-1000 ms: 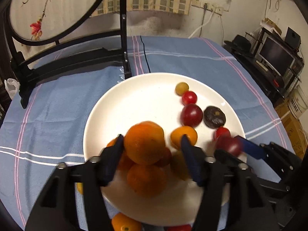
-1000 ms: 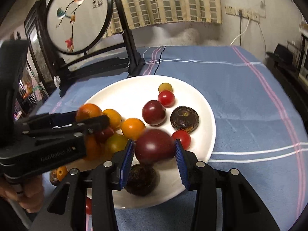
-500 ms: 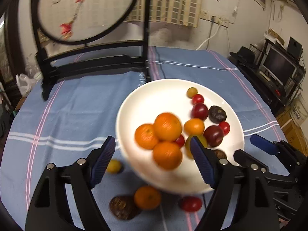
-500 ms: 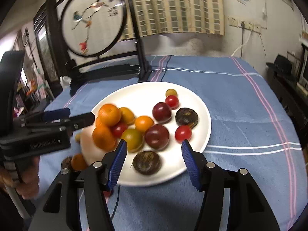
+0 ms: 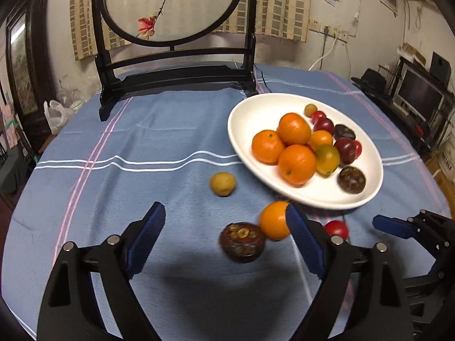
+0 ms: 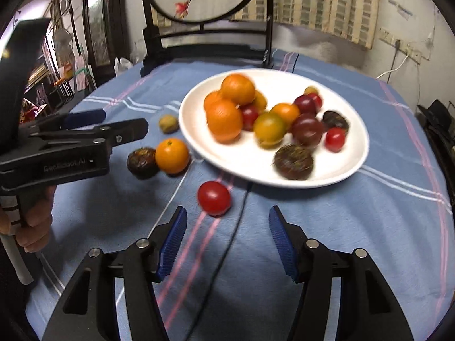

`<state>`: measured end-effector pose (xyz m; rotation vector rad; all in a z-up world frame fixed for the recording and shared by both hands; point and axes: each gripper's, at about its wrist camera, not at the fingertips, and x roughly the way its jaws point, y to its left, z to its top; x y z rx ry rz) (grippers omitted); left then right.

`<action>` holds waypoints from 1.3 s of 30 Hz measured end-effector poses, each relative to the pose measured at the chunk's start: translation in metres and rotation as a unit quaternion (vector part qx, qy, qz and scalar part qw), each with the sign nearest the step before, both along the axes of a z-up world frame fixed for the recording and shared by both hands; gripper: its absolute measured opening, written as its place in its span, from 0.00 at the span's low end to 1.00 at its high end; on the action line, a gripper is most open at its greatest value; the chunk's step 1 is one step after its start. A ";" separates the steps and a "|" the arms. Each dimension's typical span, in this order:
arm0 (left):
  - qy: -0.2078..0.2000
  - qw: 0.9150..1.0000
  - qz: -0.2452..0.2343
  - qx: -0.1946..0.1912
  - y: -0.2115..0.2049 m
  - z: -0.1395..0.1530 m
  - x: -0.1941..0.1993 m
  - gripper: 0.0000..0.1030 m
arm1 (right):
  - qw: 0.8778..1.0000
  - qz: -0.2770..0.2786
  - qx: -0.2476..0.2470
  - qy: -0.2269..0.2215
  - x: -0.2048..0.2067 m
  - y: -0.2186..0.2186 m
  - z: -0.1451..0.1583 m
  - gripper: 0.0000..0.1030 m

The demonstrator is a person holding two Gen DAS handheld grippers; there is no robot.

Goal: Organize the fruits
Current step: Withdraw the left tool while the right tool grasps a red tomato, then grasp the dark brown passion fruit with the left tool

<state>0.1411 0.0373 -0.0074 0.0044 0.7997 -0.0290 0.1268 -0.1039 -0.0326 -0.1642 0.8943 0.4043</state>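
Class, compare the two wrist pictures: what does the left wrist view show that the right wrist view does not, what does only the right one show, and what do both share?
Only the left wrist view: the open left tongs seen from behind, and a dark monitor at the room's right edge.

Only the right wrist view: the open right tongs from behind, and the person's hand gripping the left tool's handle.

Both: the white plate of fruit on the blue cloth, and four fruits off the plate: a loose orange, a dark fruit, a red tomato and a small yellow fruit.

left wrist: low, near side of table, facing far, plate point(image 5: 301, 196) to its right.
right wrist: nearby, slightly blurred, faces far-left.
shared: plate, loose orange point(image 6: 171, 155).
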 end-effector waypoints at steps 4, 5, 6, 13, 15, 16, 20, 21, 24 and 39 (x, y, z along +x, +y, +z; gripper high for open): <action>0.009 1.000 0.001 -0.026 0.011 0.000 0.002 0.82 | 1.000 -0.009 -0.005 0.016 0.010 0.011 -0.011 0.54; 0.009 1.000 0.003 -0.027 0.012 0.000 0.002 0.82 | 1.000 -0.010 -0.007 0.020 0.013 0.015 -0.014 0.51; 0.009 1.000 0.005 -0.029 0.014 0.000 0.002 0.82 | 1.000 -0.010 -0.011 0.021 0.015 0.018 -0.016 0.49; 0.026 0.999 -0.007 -0.037 0.012 -0.005 0.004 0.82 | 0.999 -0.018 -0.026 0.008 0.025 0.028 -0.021 0.30; 0.027 0.999 -0.009 -0.031 0.010 -0.006 0.004 0.82 | 1.000 -0.023 -0.014 0.013 0.027 0.024 -0.019 0.30; 0.030 0.999 -0.013 -0.031 0.009 -0.008 0.004 0.82 | 1.000 -0.024 -0.010 0.013 0.025 0.022 -0.018 0.30; 0.045 0.998 -0.029 -0.025 0.002 -0.016 0.001 0.82 | 1.000 -0.025 0.004 0.005 0.013 0.006 -0.013 0.30; 0.047 0.998 -0.033 -0.021 0.000 -0.018 -0.001 0.82 | 1.000 -0.026 0.010 0.004 0.010 0.002 -0.012 0.30; 0.057 0.997 -0.055 -0.009 -0.010 -0.025 -0.005 0.82 | 0.999 -0.036 0.030 0.010 0.007 -0.016 -0.013 0.30; 0.057 0.994 -0.093 0.016 -0.016 -0.050 0.003 0.45 | 0.996 -0.027 0.082 0.011 0.003 -0.033 -0.002 0.30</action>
